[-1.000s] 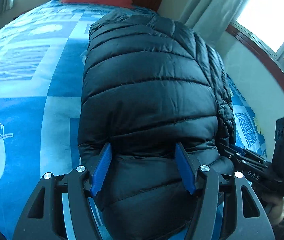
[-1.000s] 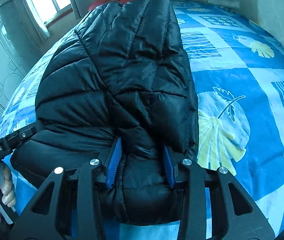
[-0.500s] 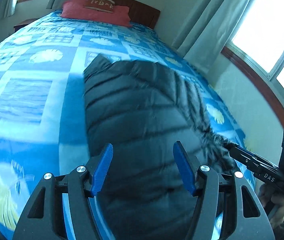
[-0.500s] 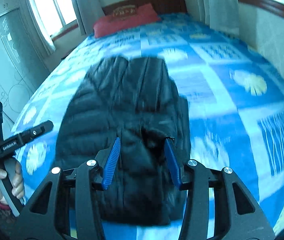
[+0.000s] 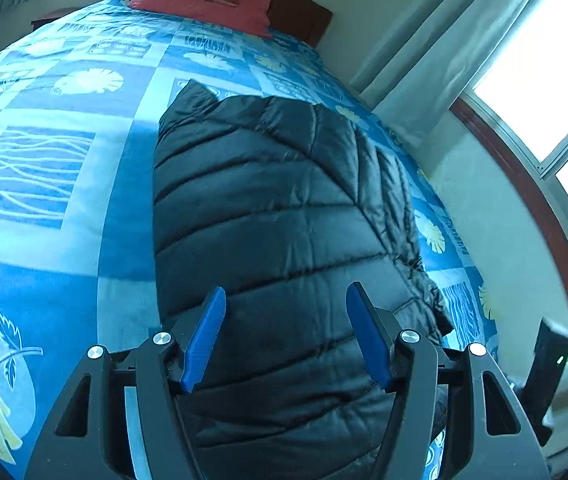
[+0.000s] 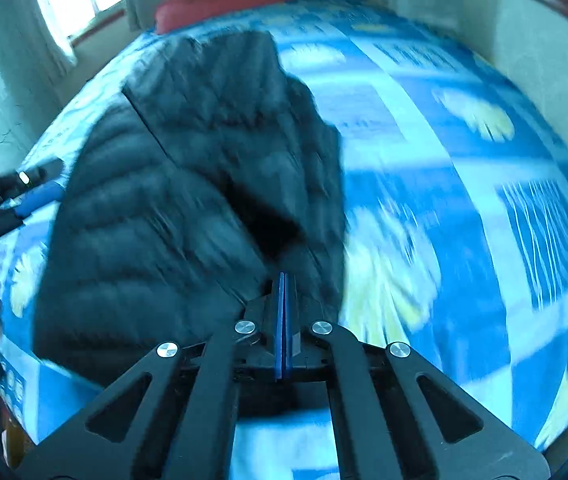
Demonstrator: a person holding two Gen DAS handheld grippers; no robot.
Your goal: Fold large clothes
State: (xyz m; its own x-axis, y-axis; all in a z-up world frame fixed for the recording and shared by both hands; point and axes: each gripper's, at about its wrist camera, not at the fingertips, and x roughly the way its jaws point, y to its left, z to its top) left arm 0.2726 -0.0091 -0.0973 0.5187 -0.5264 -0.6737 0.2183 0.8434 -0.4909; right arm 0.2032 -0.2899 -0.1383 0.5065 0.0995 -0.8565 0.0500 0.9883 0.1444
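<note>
One black puffer jacket (image 5: 276, 216) lies folded on the bed (image 5: 44, 184), its long axis running from the foot edge toward the headboard, nearer the window-side edge. One red pillow (image 5: 204, 0) sits at the head edge. Blue patterned bedspread, curtained windows. Left tongs (image 5: 284, 332) stand partly open above the jacket, gripping nothing. Right tongs (image 6: 284, 312) are closed pad to pad, empty.

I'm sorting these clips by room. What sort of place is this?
A bedroom, most likely in a home. A wide bed with a blue patterned bedspread fills the view, a red pillow rests against a dark wooden headboard, and curtained windows flank it. A black puffer jacket lies on the bed.
</note>
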